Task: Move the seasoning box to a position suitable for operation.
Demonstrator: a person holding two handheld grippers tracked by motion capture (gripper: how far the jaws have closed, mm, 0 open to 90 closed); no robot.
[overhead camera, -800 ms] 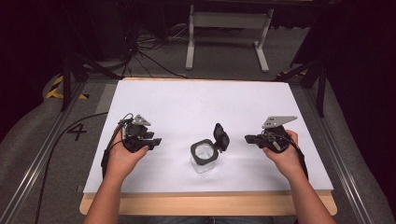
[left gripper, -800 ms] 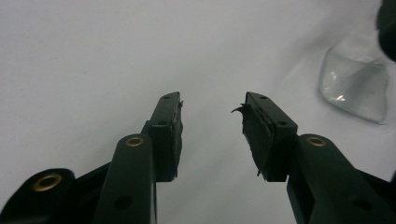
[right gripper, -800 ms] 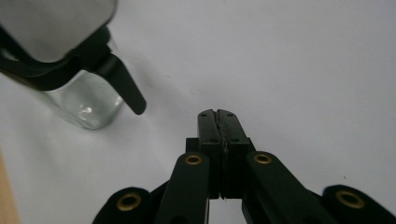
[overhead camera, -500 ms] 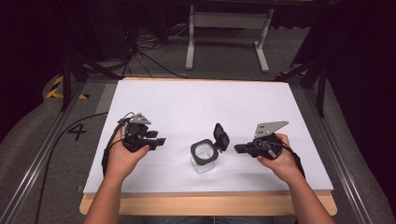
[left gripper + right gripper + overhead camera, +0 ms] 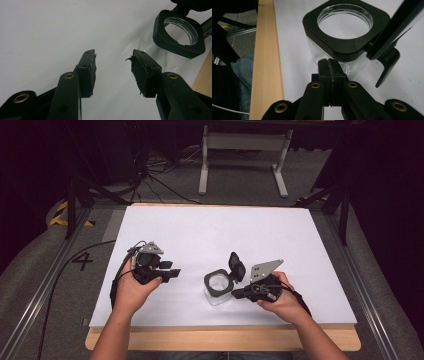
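A small clear jar [image 5: 217,289] with a square black collar stands near the table's front middle, its hinged black lid [image 5: 236,265] flipped up behind it. In the right gripper view the jar [image 5: 344,32] is just ahead of my right gripper [image 5: 328,62], whose jaws are pressed together with nothing between them, tips close to the glass wall. My right gripper [image 5: 239,293] sits right of the jar in the high view. My left gripper [image 5: 172,270] rests to the jar's left, open and empty; its own view shows the jar [image 5: 175,42] off to the upper right of the left gripper [image 5: 113,65].
A white sheet [image 5: 220,230] covers the wooden table [image 5: 225,340], whose front edge [image 5: 265,50] runs close beside the jar. A dark floor with cables and a white stand [image 5: 245,150] lies beyond the far edge.
My right gripper has moved left toward the jar until its tips are next to the glass. The left gripper has stayed about where it was.
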